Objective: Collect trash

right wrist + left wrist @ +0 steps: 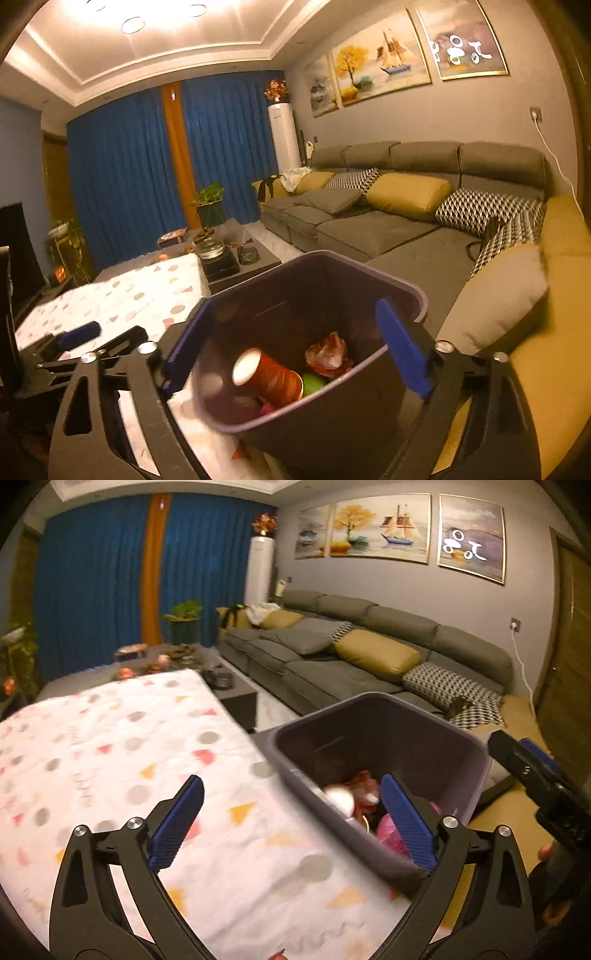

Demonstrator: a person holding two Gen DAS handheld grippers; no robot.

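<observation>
A dark purple-grey trash bin (373, 705) (406, 291) sits at the right edge of the patterned tablecloth (129, 746). Inside lie a red paper cup (273, 376), a crumpled red wrapper (328, 354), something green (314, 384) and a pink piece (391, 834). My left gripper (291, 786) is open above the cloth, its right finger in front of the bin's near corner, nothing held. My right gripper (295, 304) is open with the bin between its fingers, one along each side wall; whether they touch is unclear. It also shows as the right gripper (524, 757) just right of the bin.
A long grey sofa (369, 229) with yellow and patterned cushions runs behind and right of the bin. A dark low table (236, 258) with a glass pot and dishes stands beyond the cloth. Blue curtains, a plant (184, 616) and a white standing unit (258, 572) line the far wall.
</observation>
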